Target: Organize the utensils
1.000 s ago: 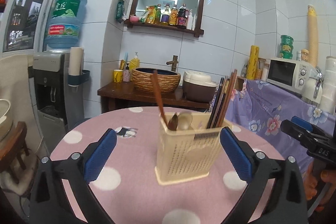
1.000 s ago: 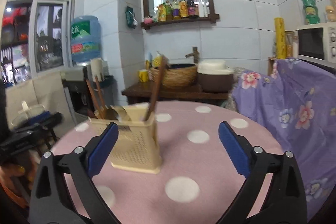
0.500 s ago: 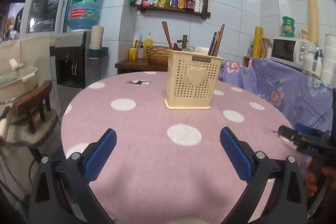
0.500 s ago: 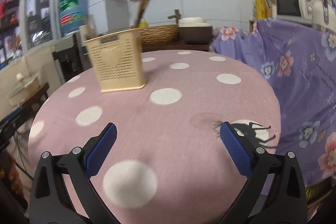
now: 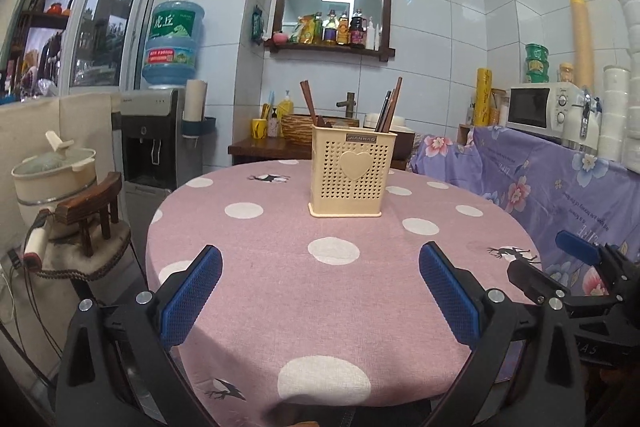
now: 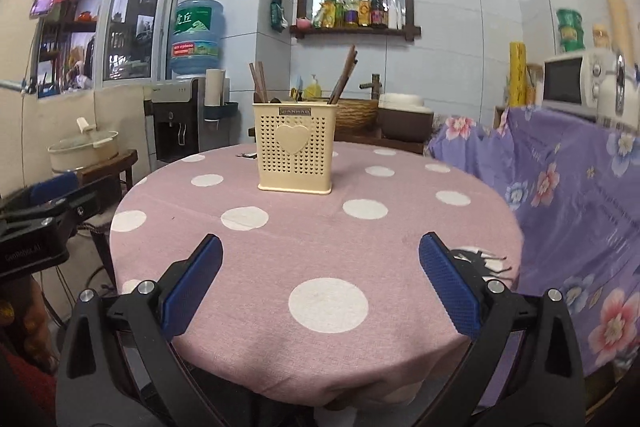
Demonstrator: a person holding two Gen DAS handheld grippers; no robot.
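Left wrist view: the cream utensil holder (image 5: 347, 174) reads "JIANHAO" on a dark label above a raised heart. It stands on the far half of the pink polka-dot table (image 5: 280, 291), well beyond the left gripper (image 5: 320, 293), whose blue pads gape wide and empty. Chopsticks (image 5: 390, 105) stick up; the utensils' lower ends are hidden inside.

Right wrist view: the holder sits far and slightly left of the wide, empty right gripper (image 6: 320, 287). The water jug's (image 6: 196, 37) characters are too blurred to read.

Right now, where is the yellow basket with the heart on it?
In both wrist views the utensil basket stands upright mid-table on the pink polka-dot tablecloth, toward the far edge, ahead of both open tongs, with the sink counter behind it.
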